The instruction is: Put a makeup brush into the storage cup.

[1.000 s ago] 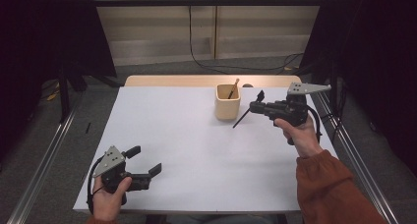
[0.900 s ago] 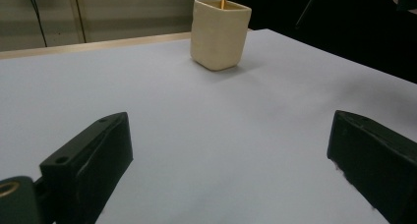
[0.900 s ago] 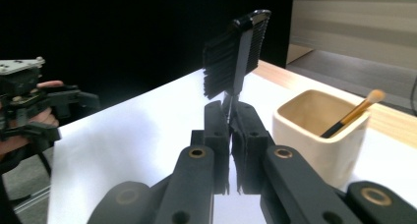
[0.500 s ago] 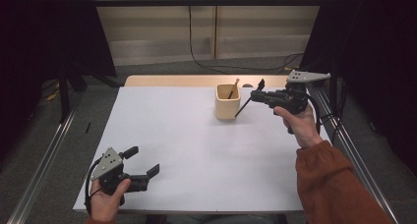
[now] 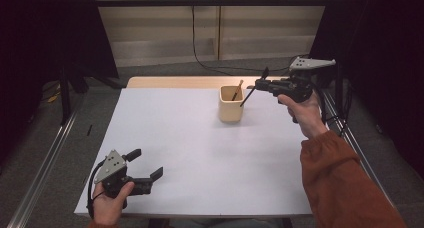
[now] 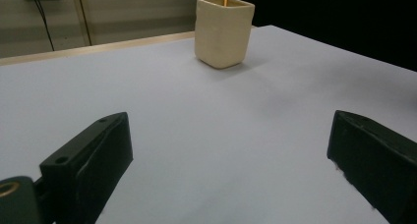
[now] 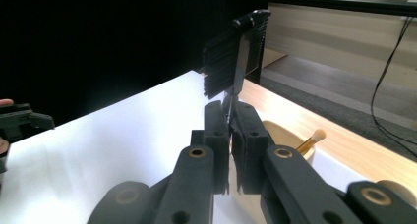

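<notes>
Holding a black comb (image 7: 236, 62) by its thin handle, the right gripper (image 5: 263, 84) is raised above the far right part of the white table (image 5: 200, 153), just right of the beige cup (image 5: 231, 104). Its jaws are pressed together on the handle; in the right gripper view the toothed head of the comb stands up beyond the jaw tips. In the high view the comb (image 5: 254, 87) slants down and left, its lower end over the cup's right rim; whether it touches the rim cannot be told. The cup stands upright near the table's far edge and holds a wooden-handled stick (image 5: 237, 89) that leans against its inner wall. The left gripper (image 5: 150, 174) sits low at the near left corner of the table, jaws wide apart with nothing between them; in the left gripper view the cup (image 6: 223, 32) shows well ahead, between its two black jaws.
</notes>
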Available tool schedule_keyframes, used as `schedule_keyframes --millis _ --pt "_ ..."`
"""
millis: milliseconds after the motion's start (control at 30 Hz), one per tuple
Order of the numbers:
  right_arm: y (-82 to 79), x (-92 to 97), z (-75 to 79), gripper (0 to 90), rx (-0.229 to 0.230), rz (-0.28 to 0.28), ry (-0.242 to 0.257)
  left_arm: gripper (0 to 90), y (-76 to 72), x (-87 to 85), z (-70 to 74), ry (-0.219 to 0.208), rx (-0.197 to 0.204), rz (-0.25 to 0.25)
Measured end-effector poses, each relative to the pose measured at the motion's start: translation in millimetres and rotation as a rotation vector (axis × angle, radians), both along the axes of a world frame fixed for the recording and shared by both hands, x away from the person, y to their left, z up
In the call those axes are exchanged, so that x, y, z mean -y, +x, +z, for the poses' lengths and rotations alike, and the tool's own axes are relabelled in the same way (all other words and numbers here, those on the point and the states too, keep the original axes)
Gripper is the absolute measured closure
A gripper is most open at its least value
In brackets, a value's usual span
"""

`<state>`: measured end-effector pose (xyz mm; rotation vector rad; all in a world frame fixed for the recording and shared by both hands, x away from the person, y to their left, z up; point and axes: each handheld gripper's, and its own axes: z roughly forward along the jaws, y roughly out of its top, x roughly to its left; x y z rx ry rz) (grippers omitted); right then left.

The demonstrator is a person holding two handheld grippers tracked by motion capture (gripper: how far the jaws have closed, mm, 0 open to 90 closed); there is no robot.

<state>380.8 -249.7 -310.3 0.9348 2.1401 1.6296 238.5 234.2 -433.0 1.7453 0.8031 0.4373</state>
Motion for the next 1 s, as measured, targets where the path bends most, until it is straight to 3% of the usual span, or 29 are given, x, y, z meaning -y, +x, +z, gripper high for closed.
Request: schedule_keyframes --millis 767,1000 --pt "31.8 -9.0 17.1 85.4 0.012 -0.039 -0.028 3.1 -0.2 -0.7 1.2 0.01 -0.003 -0.005" --pt "40.7 -12.5 9.3 85.4 -0.01 -0.055 -0.042 3.1 -0.3 -1.6 2.0 0.016 0.003 -0.005"
